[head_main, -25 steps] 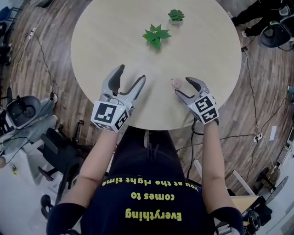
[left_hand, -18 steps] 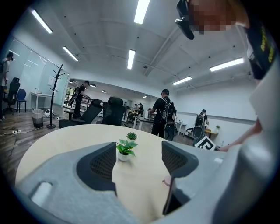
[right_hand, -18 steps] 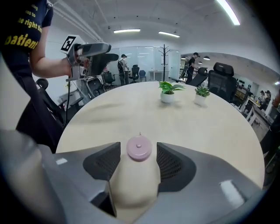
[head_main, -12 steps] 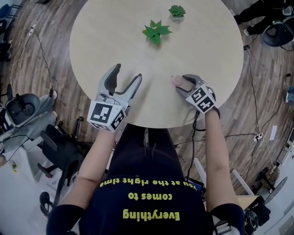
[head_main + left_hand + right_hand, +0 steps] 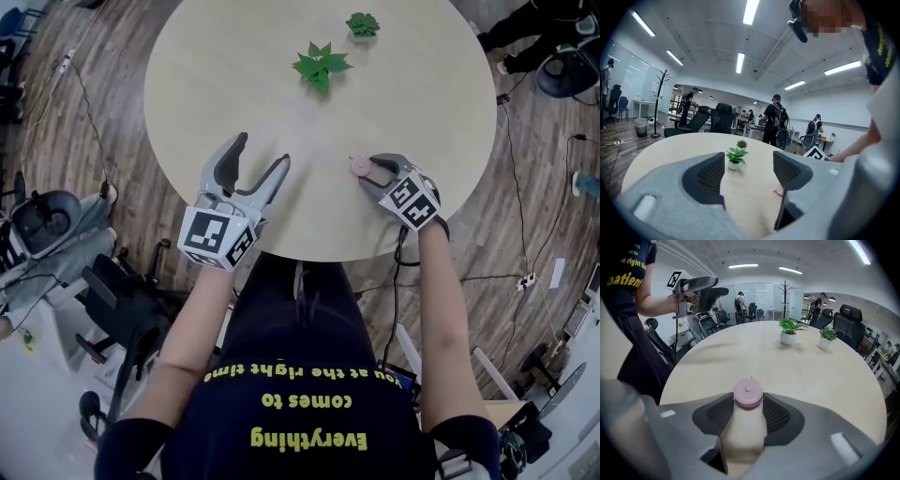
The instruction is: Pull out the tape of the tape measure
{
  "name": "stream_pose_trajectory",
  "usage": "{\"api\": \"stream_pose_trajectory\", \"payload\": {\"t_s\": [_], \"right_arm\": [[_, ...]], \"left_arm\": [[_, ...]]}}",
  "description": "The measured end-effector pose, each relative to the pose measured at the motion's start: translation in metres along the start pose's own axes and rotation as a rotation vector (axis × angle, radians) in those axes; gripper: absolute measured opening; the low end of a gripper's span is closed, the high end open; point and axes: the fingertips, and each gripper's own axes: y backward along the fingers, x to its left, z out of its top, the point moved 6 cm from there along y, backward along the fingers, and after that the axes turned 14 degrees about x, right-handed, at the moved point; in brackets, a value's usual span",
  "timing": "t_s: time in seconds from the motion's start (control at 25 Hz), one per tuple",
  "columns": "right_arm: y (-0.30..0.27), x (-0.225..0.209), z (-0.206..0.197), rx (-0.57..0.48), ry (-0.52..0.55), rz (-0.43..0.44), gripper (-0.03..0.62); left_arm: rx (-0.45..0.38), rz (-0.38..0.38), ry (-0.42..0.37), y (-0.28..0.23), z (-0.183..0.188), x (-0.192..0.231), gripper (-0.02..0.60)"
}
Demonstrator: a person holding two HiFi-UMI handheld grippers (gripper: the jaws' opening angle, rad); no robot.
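Note:
A small round pink tape measure [image 5: 359,166] lies flat on the round beige table [image 5: 234,75], near its front edge. My right gripper [image 5: 366,170] points down at it, and its jaws have just been closing. In the right gripper view the tape measure [image 5: 748,393] sits between the two dark pads [image 5: 717,414], which touch its sides. My left gripper [image 5: 262,150] hovers open over the table to the left, with nothing between its fingers [image 5: 708,177]. A sliver of the pink tape measure [image 5: 779,192] shows past its right jaw.
Two small potted green plants [image 5: 319,66] [image 5: 361,23] stand at the far side of the table. The table's front edge runs just under both grippers. Office chairs [image 5: 42,220], cables and equipment sit on the wood floor around. People stand in the office behind.
The right gripper came down and forward onto the pink tape measure and its jaws narrowed around it. The left gripper stayed about where it was.

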Motion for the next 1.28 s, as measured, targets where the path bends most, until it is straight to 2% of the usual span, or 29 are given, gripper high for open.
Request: {"api": "stream_pose_trajectory", "payload": {"t_s": [0.2, 0.56, 0.68, 0.8, 0.96, 1.12, 1.28], "right_arm": [[0.025, 0.009, 0.016, -0.055, -0.006, 0.028, 0.205], [0.095, 0.034, 0.058, -0.233, 0.022, 0.155, 0.202], [0.123, 0.042, 0.074, -0.287, 0.049, 0.183, 0.201], [0.153, 0.051, 0.091, -0.334, 0.091, 0.202, 0.201], [0.180, 0.065, 0.107, -0.348, 0.168, 0.224, 0.201], [0.196, 0.080, 0.115, -0.342, 0.233, 0.245, 0.201], [0.205, 0.088, 0.119, -0.351, 0.260, 0.291, 0.201]], "left_arm": [[-0.006, -0.054, -0.025, 0.000, 0.002, -0.006, 0.327], [0.018, -0.228, -0.115, 0.006, 0.010, -0.026, 0.313], [0.020, -0.314, -0.168, 0.010, 0.015, -0.039, 0.313], [0.021, -0.434, -0.253, 0.016, 0.023, -0.058, 0.313], [0.027, -0.581, -0.347, 0.019, 0.033, -0.080, 0.313], [0.035, -0.682, -0.402, 0.022, 0.038, -0.093, 0.308], [0.033, -0.774, -0.418, 0.026, 0.043, -0.100, 0.280]]}}
